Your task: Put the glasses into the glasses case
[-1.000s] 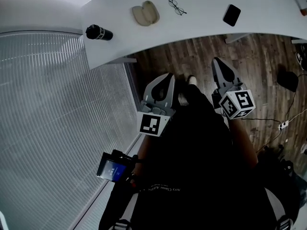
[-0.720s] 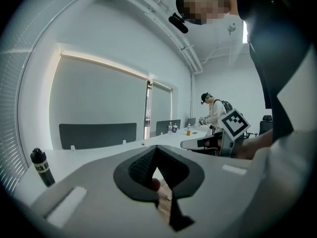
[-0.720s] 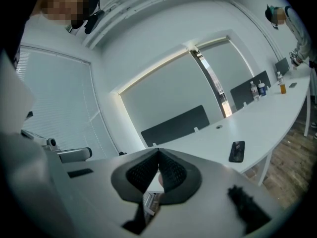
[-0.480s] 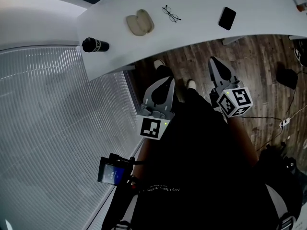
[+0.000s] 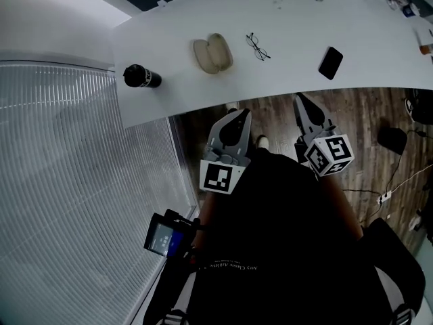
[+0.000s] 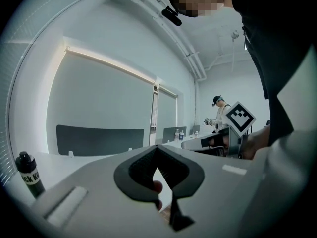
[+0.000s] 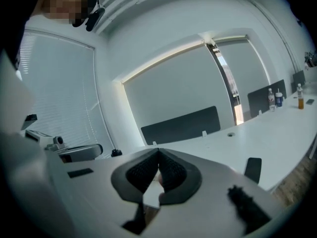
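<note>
Glasses (image 5: 258,47) nearer, bystander (image 6: 220,112) only left gripper view

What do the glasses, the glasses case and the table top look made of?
Glasses: thin dark frame, fine as wire, likely metal, though too small to be sure; lenses look clear.
Glasses case: beige, matte, rounded shell that seems to lie open in two halves; hard plastic or fabric-covered, cannot tell.
Table: white, smooth, faint sheen, probably laminate.
</note>
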`<state>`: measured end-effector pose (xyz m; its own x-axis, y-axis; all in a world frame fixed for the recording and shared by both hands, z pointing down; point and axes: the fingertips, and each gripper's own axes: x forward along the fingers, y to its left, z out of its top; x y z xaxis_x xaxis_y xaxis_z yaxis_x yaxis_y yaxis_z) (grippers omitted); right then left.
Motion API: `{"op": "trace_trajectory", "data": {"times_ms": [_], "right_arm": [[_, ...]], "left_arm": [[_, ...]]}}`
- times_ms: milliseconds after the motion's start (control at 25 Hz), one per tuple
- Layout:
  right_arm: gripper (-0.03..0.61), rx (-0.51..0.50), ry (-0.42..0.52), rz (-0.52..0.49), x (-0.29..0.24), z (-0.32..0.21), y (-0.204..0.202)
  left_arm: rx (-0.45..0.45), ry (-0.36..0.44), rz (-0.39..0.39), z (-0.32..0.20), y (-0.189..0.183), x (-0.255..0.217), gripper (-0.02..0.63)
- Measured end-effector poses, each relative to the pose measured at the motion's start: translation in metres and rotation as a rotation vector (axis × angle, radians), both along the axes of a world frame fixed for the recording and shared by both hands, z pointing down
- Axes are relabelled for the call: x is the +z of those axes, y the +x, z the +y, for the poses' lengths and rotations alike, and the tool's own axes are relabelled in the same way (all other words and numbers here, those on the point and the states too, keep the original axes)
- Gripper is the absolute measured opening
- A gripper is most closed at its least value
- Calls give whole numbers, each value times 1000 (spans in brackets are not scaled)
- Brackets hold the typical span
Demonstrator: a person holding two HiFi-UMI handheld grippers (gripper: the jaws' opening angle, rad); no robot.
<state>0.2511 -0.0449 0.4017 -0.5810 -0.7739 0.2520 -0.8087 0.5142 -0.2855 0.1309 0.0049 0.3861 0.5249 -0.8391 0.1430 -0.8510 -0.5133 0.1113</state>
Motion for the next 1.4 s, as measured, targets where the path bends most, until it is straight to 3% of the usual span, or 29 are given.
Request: {"op": "trace_trajectory", "data": {"times_ms": [320, 480, 600, 680, 880, 1080, 1400], "right_arm": [[-3, -59, -8, 86, -3, -76, -69], [-3, -90, 33, 175, -9, -115, -109], [-3, -134, 127, 292, -4, -136, -134], [-3, -146, 142, 380, 13, -147, -137], [0, -197, -30, 508, 92, -170, -125], [81, -247, -155, 607, 160, -212, -112], [109, -395, -309, 732, 243, -240, -117]], "left_arm": [[48, 49, -63, -73, -50, -4, 6], [75, -31, -50, -114, -84, 9, 8], [60, -61, -59, -140, -115, 18, 8], [62, -76, -61, -151, -131, 27, 8], [45, -117, -90, -168, -159, 51, 8], [55, -96, -178, -180, -162, 54, 8], [-64, -141, -193, -199, -175, 58, 8]]}}
